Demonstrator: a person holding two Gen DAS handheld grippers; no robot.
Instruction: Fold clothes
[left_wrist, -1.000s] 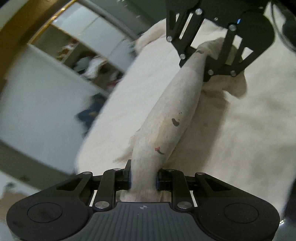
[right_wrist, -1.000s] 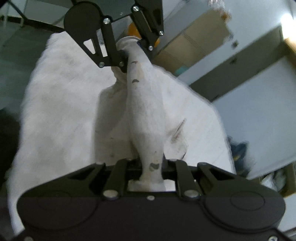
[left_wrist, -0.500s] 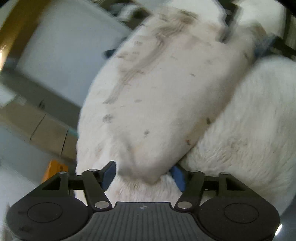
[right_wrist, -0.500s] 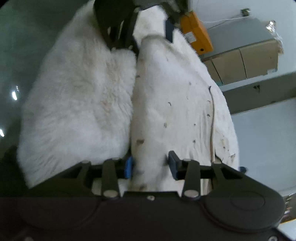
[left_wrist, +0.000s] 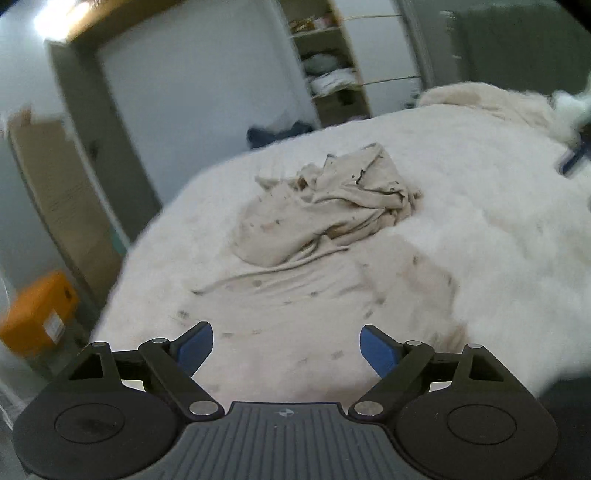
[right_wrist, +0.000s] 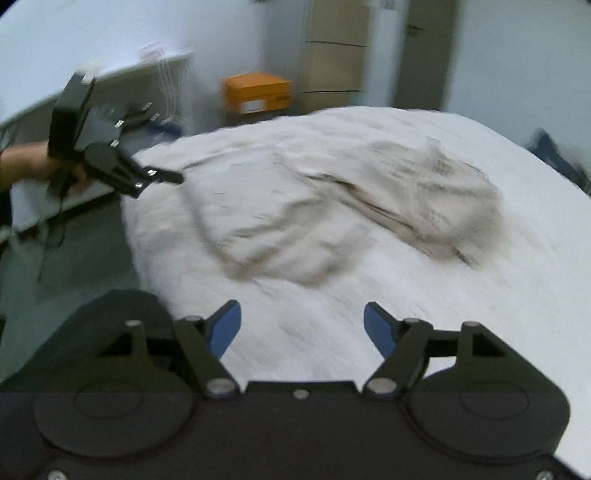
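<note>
Garment released, beyond gripper

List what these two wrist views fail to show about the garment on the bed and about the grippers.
- Garment, left wrist view: crumpled in a heap, so its type and its underside are hidden by its own folds.
- Garment, right wrist view: motion blur wipes out seams and edges.
- Right gripper, left wrist view: cut off by the right edge; only a blurred tip shows.
- Left gripper, right wrist view: blurred; its opening jaws cannot be read there.
</note>
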